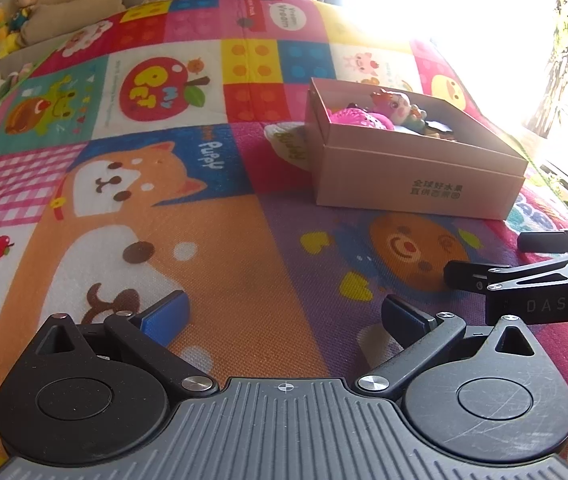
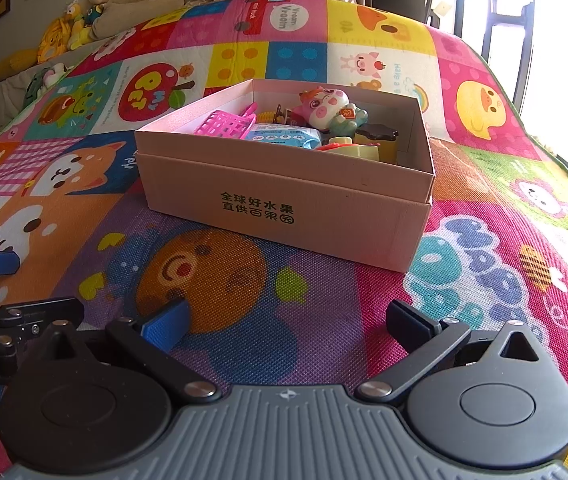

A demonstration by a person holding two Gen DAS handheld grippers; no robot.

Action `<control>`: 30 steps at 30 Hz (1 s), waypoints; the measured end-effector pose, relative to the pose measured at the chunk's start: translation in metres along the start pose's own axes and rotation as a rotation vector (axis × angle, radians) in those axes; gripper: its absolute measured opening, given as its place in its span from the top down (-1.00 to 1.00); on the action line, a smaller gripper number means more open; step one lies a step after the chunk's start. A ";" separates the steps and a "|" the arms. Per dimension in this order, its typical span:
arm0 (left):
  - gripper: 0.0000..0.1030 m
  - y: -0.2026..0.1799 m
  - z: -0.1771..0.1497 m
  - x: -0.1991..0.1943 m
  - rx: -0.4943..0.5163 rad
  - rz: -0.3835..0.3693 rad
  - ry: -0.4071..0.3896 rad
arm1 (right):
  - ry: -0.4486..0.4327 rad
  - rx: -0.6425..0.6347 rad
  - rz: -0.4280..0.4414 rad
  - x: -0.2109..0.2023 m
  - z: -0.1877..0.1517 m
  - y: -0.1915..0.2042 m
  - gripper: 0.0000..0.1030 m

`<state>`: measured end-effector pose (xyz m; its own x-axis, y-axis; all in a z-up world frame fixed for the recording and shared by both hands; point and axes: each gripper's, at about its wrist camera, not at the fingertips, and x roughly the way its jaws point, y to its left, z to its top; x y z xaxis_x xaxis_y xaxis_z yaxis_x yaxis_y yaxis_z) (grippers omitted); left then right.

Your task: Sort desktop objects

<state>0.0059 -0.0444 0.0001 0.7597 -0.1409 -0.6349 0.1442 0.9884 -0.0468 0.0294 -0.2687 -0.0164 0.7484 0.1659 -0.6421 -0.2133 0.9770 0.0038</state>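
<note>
Both pairs of fingers are standing wide apart, gripping nothing: the left gripper and right gripper are hovering low over the cartoon play mat. The pink cardboard box is sitting at twelve o'clock from the right gripper, holding a pig figurine, a pink toy basket and a blue packet.

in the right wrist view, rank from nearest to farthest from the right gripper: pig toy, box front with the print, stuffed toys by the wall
From the right gripper:
1. Box front, straight ahead on the mat.
2. Pig toy, inside the box, toward its back.
3. Stuffed toys, far left by the wall.
</note>
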 end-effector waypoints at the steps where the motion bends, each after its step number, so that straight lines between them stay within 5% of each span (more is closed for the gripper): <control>1: -1.00 0.000 0.000 0.000 -0.001 -0.001 0.000 | 0.000 0.002 0.001 -0.001 -0.001 0.001 -1.00; 30: -1.00 0.000 0.000 0.000 0.003 0.000 0.001 | -0.001 0.002 0.000 -0.001 -0.001 0.000 -1.00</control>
<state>0.0057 -0.0440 0.0000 0.7588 -0.1405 -0.6360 0.1456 0.9883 -0.0447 0.0275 -0.2688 -0.0166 0.7488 0.1662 -0.6417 -0.2124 0.9772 0.0052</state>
